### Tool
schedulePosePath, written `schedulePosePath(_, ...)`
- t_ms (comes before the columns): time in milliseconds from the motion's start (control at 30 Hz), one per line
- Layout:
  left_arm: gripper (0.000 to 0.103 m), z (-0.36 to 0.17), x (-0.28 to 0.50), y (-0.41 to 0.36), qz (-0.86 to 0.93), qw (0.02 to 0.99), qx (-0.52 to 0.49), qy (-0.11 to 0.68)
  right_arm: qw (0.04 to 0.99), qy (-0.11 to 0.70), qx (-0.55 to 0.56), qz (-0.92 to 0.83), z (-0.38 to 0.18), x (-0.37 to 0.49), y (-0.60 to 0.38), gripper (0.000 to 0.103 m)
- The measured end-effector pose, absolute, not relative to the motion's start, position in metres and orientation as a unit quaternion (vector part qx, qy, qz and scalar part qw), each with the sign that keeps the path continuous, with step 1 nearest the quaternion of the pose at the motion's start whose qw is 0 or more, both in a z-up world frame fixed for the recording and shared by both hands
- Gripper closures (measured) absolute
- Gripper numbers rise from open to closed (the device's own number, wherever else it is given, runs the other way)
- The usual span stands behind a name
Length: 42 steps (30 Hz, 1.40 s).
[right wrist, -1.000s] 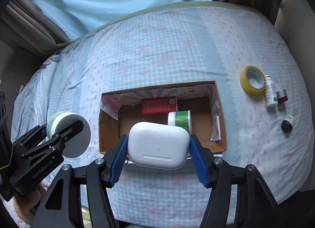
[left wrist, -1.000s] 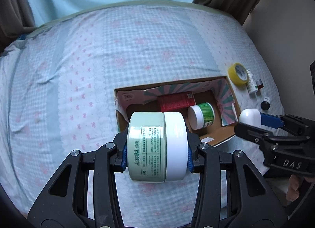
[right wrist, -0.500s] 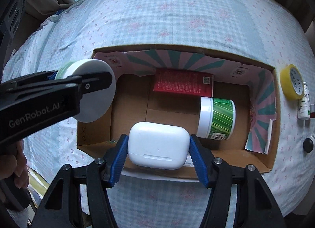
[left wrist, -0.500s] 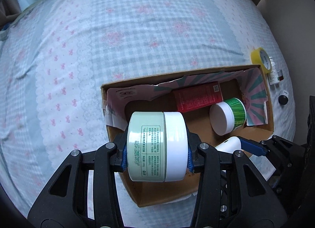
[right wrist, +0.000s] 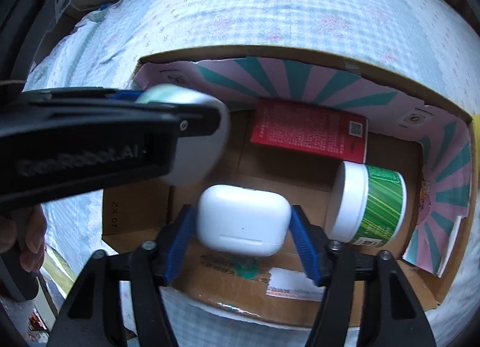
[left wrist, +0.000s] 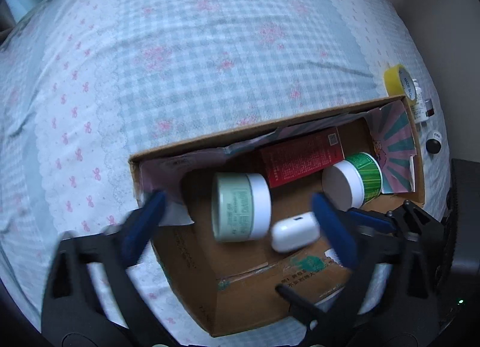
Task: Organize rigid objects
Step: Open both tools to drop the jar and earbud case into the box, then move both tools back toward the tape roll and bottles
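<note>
An open cardboard box (left wrist: 246, 302) lies on the bed. My left gripper (left wrist: 237, 227) is open over it, and the pale green jar with a white lid (left wrist: 240, 207) lies free between the spread fingers inside the box. It also shows in the right wrist view (right wrist: 192, 149), partly behind the left gripper's arm. My right gripper (right wrist: 243, 242) is open, its blue pads slightly apart from the white earbud case (right wrist: 243, 221) in the box; the case also shows in the left wrist view (left wrist: 295, 234).
A red carton (right wrist: 309, 131) and a green jar with a white lid (right wrist: 369, 203) lie in the box. A yellow tape roll (left wrist: 400, 83), a small white bottle (left wrist: 420, 107) and a black cap (left wrist: 433, 144) lie on the checked bedsheet (left wrist: 180, 62) to the right.
Both grippers moved down into the box and opened. The pale green jar and the white earbud case were let go and now lie in the box.
</note>
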State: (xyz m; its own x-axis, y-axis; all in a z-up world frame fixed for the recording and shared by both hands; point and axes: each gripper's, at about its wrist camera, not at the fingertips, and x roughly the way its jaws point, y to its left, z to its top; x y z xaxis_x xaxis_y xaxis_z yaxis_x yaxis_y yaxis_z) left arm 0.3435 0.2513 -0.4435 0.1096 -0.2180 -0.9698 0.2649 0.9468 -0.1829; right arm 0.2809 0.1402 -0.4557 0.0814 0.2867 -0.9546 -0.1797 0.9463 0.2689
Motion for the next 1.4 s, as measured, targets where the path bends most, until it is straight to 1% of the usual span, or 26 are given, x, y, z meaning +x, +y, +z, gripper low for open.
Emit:
schedulePosePath(33,0.000,-0.441,0.344,0.253,-0.169,0.745,0.008,0.645,0.733,0.660,0.042,0.161,-0.456,0.280,0.140,0.000)
schedulePosePath(133,0.000,-0.437,0.343,0.260,-0.164,0.746,-0.007,0.645,0.747,0.639,0.072,0.167,-0.456,0.274,0.132,0.000)
schedulePosePath(300,0.000,-0.431,0.335,0.263,-0.150,0.751,-0.002,0.643,0.758,0.631,0.072,0.150,-0.458,0.264,0.123,0.000)
schedulePosePath(400,0.000,-0.423,0.328,0.269,-0.144,0.753,-0.016,0.642,0.761,0.628,0.077,0.145,-0.456,0.261,0.120,0.000)
schedulePosePath(600,0.000,-0.395,0.311,0.278,-0.127,0.770,-0.026,0.625,0.770,0.619,0.048,0.146,-0.439,0.250,0.120,0.000)
schedulePosePath(700,0.000,-0.376,0.298,0.282,-0.118,0.778,-0.026,0.617,0.765,0.630,0.025,0.132,-0.430,0.245,0.122,0.000)
schedulePosePath(933,0.000,-0.317,0.254,0.291,-0.100,0.805,-0.034,0.584,0.767,0.629,-0.006,0.126,-0.379,0.220,0.124,0.000)
schedulePosePath(1067,0.000,-0.282,0.224,0.290,-0.097,0.824,-0.040,0.557,0.773,0.621,-0.026,0.125,-0.341,0.202,0.115,0.000)
schedulePosePath(1233,0.000,-0.247,0.189,0.279,-0.084,0.848,-0.041,0.522,0.787,0.607,-0.008,0.105,-0.302,0.177,0.091,0.000)
schedulePosePath(1400,0.000,-0.222,0.163,0.250,-0.084,0.863,-0.038,0.498,0.814,0.578,-0.001,0.067,-0.269,0.155,0.053,0.000)
